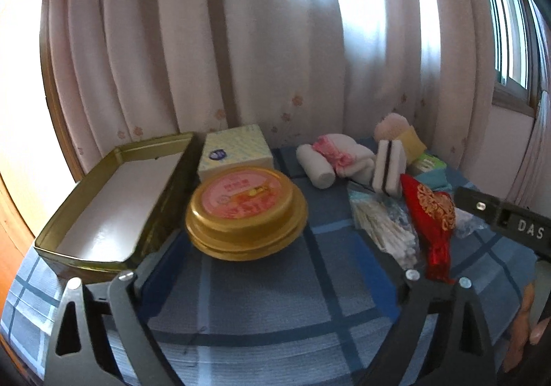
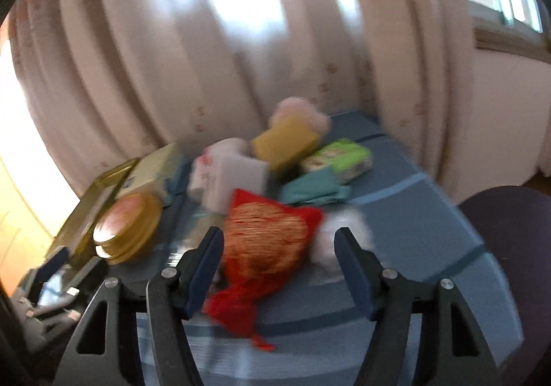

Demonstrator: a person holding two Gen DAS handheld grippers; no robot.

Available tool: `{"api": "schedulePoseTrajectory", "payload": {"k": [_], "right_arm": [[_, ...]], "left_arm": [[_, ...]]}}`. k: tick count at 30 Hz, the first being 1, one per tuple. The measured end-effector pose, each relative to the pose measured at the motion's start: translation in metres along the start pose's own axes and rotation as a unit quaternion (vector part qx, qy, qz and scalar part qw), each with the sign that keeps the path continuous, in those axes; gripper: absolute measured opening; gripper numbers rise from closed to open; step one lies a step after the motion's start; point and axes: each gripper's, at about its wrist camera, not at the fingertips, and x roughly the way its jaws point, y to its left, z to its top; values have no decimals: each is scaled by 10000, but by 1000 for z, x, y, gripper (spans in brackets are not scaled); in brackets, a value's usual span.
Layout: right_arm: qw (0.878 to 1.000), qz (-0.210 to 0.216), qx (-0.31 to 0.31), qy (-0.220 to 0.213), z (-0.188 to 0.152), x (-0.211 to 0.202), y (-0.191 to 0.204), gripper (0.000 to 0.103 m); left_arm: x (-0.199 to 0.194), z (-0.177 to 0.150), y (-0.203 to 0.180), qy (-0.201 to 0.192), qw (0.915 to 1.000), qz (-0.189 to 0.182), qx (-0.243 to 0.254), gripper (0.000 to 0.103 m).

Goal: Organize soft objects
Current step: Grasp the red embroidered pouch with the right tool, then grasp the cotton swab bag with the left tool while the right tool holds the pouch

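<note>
A red pouch (image 2: 268,241) with gold embroidery lies on the blue checked cloth between the fingers of my right gripper (image 2: 279,231). The jaws stand apart, and a gap shows beside the right pad. The picture is blurred. In the left wrist view the same red pouch (image 1: 430,220) lies at the right, with one right gripper finger (image 1: 499,213) beside it. My left gripper (image 1: 268,275) is wide open over bare cloth, with nothing between its fingers. Behind lie a white rolled towel (image 1: 330,158), a white sponge (image 1: 389,165), a yellow sponge (image 1: 413,141) and a pink puff (image 1: 392,125).
An open gold tin box (image 1: 86,256) stands at the left beside a round gold tin (image 1: 246,210) and a tissue box (image 1: 237,148). A bag of cotton swabs (image 1: 382,227), a teal cloth (image 2: 310,191) and a green pack (image 2: 339,158) lie nearby. Curtains hang behind; a dark chair (image 2: 509,234) stands at the right.
</note>
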Motion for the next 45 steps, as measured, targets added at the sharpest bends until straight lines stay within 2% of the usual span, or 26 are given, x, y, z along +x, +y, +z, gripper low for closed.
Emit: {"api": "schedulePoseTrajectory", "payload": {"k": [2,4,6,7,12,14,18,22,25,28,32,35,36,38,40,45], "right_arm": [[9996,136,26,252,3,16,8,69],[9984,30,-49,568,4,34,14,63],[9965,-19,-66,828,3,48,15,47],[9957,-3,-21,927,3,54,13,42],[9956,143,-63,921,1,55,4,21],[9964,418,53,730,1,43,-2,18],[9977,649,169,61,1,5,-12,18],[9973,244,170,-672,0,-34,-24,18],[9944,-73,98,-1050,-5,-51,-29,18],[9920,-200,79,-1240,-8,-63,-34,18],[9916,-233,103,-1271,-11,-66,-39,18],[9922,-208,189,-1212,-12,-65,-43,18],[9925,-190,223,-1183,-14,-67,-46,18],[9931,-175,283,-1125,-14,-63,-47,18],[9935,-190,308,-1076,-16,-61,-48,18],[9945,-269,333,-957,-21,-57,-47,18]], "left_arm": [[1,-1,-5,65,10000,-29,45,92],[1,-2,-10,91,9998,-47,164,92],[-2,-2,-11,60,9996,-31,268,92],[-4,-1,-11,32,9995,-34,303,92],[-7,4,-9,14,9996,-164,245,92],[-6,6,-12,37,9995,-243,219,92],[-4,9,-26,68,9985,-437,308,92],[-2,14,-47,125,9959,-768,458,92],[8,20,-65,285,9937,-968,480,78],[27,21,-82,673,9908,-1006,608,75],[56,17,-98,1234,9867,-885,572,66],[72,13,-104,1481,9847,-689,606,64],[74,11,-104,1514,9845,-625,635,63],[78,8,-103,1591,9838,-548,614,52],[78,6,-100,1589,9841,-605,512,36],[77,5,-88,1542,9842,-833,236,29]]}}
